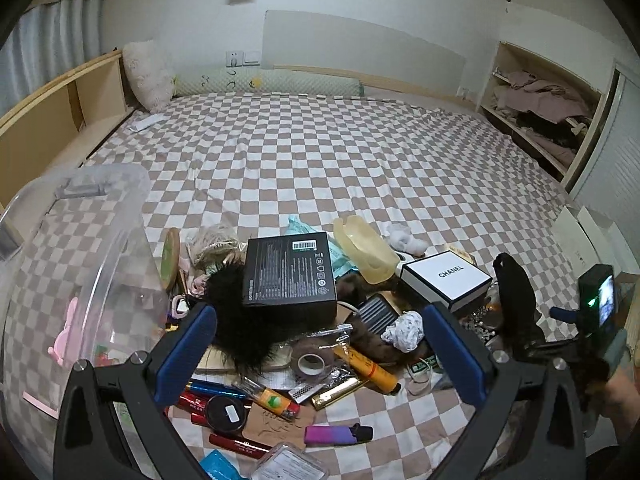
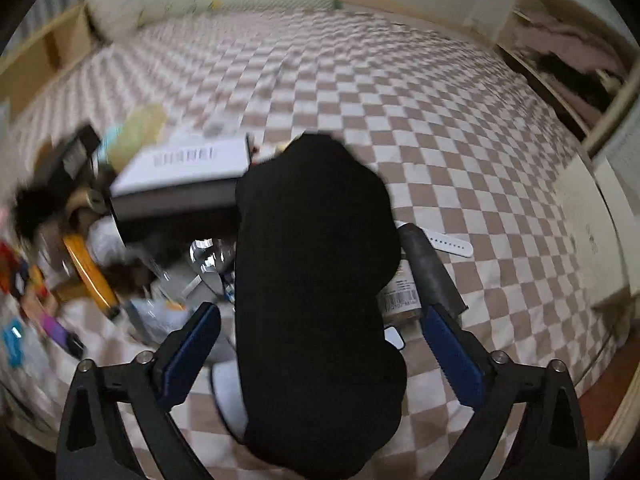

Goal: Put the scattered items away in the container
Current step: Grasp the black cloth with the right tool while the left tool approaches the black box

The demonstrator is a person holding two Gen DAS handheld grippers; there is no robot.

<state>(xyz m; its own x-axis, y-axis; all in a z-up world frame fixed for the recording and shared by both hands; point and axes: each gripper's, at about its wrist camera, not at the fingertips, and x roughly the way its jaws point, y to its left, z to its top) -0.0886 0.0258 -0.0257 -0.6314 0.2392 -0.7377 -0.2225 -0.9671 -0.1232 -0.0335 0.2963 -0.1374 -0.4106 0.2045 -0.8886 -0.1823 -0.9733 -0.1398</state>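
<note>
At far left a wooden shelf unit (image 1: pixel 60 112) flanks the bed (image 1: pixel 320 168), whose brown-and-white checked sheet fills most of the room. The clear plastic container (image 1: pixel 80 264) stands on the bed's left side, just beside the clutter. The left gripper (image 1: pixel 320 344) hangs wide open above the pile, holding nothing; the black box (image 1: pixel 290 276) lies there, and a white box (image 1: pixel 446 280) further right. The right gripper (image 2: pixel 320 356) is spread wide around a black cloth item (image 2: pixel 316 300) (long axis pointing away along the fingers); contact unclear. Open shelves of clothes (image 1: pixel 536 108) stand far right.
</note>
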